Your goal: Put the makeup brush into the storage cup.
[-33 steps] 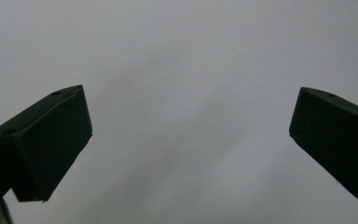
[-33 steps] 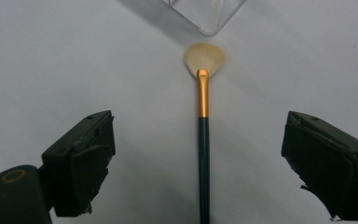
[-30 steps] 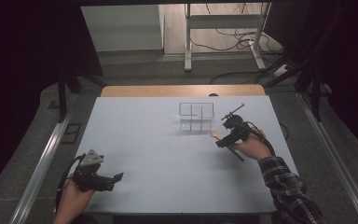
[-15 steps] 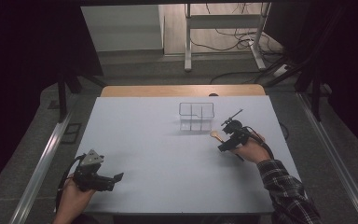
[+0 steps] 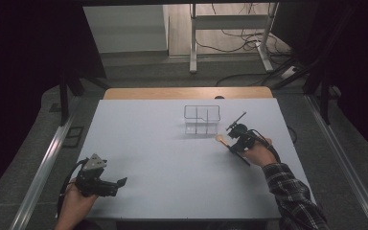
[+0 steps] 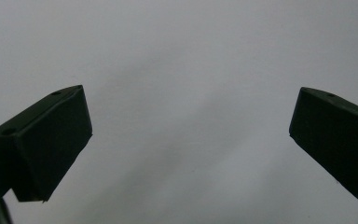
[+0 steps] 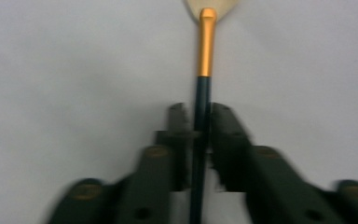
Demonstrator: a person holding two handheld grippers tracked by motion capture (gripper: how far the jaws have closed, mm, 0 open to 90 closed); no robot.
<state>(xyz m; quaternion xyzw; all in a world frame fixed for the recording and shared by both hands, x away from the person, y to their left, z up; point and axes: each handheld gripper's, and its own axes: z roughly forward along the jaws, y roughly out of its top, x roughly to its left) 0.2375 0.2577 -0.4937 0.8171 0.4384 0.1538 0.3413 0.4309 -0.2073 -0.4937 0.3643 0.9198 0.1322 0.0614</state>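
Two claws, one brush

Right claw (image 5: 233,142) clamped on brush (image 5: 230,147), near right side of tabletop (image 5: 172,158), just in front of wire rack (image 5: 201,118). Seen along right claw (image 7: 199,116): jaws nearly together, pinching dark handle of brush (image 7: 205,56); gold ferrule sticking out ahead, pale tip at top edge, low over tabletop (image 7: 74,70). From above: pale tip pointing toward rack, dark handle end trailing back toward hand (image 5: 258,153) and plaid sleeve (image 5: 292,201). Cannot tell whether tip touches surface.

Left claw (image 5: 120,183) at near left corner, held low over tabletop, well apart from brush and rack. Along left claw (image 6: 191,135): jaws spread wide, gripping nothing, bare white tabletop (image 6: 191,70) between them.
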